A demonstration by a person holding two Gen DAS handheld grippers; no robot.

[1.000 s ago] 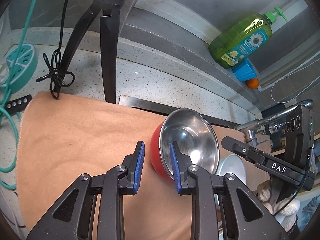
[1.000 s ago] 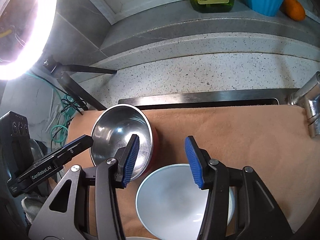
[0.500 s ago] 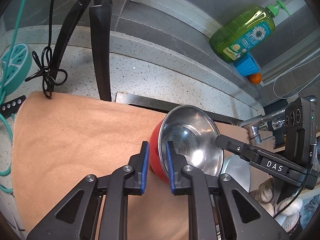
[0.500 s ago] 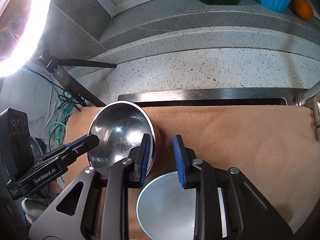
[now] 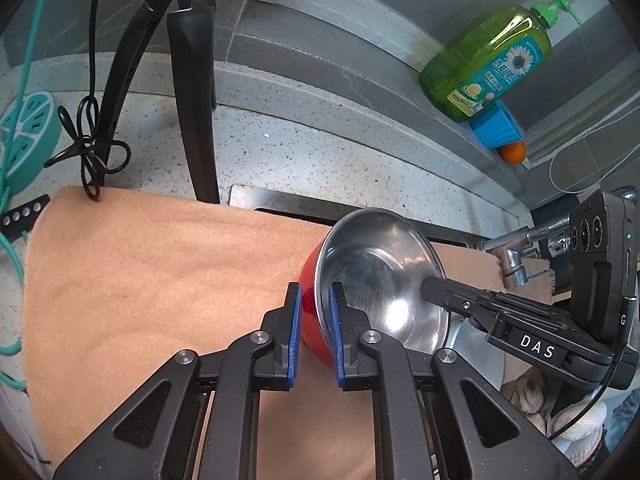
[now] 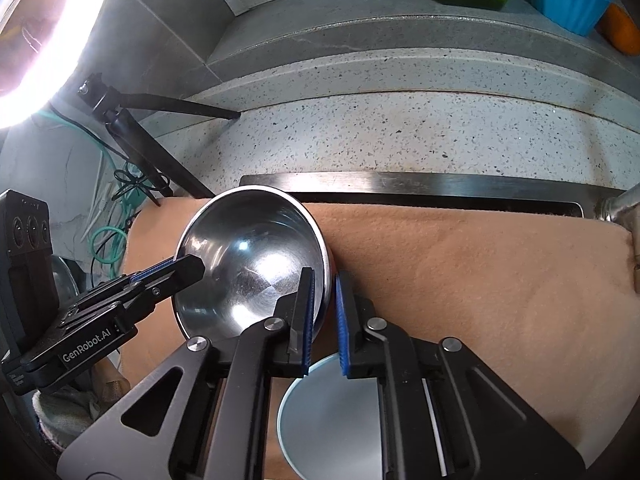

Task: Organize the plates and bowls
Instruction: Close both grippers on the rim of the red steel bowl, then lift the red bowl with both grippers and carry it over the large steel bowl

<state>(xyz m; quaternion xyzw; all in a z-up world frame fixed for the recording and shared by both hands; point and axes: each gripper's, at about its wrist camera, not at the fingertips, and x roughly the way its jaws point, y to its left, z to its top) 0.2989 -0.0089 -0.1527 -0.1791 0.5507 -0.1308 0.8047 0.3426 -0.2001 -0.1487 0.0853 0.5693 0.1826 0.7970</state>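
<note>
Now, operator, start at the left and work across. Your left tongs (image 5: 314,334) have just been closing and now pinch the near-left rim of the red steel-lined bowl (image 5: 380,280), one blue pad on the red outside and the other on the polished inside. In the left wrist view the bowl sits at about one o'clock from those tips, tilted so its mouth faces you and to the right, over the tan towel (image 5: 140,280) that covers the worktop.

Moving right, your right tongs (image 6: 322,314) have also just been closing and grip the same bowl on the opposite rim; in the right wrist view the bowl lies at about ten o'clock from their tips, with the rim caught between the pads. So both tools hold the bowl, one on each side, and neither is nearer than the other.

Further right and toward you, at six o'clock from the right tongs, a pale blue bowl (image 6: 332,420) rests on the towel, just beside the red one. My judgement is that the coming move turns on this: the line between your two grips runs across the bowl, so lift both hands together and level.
</note>
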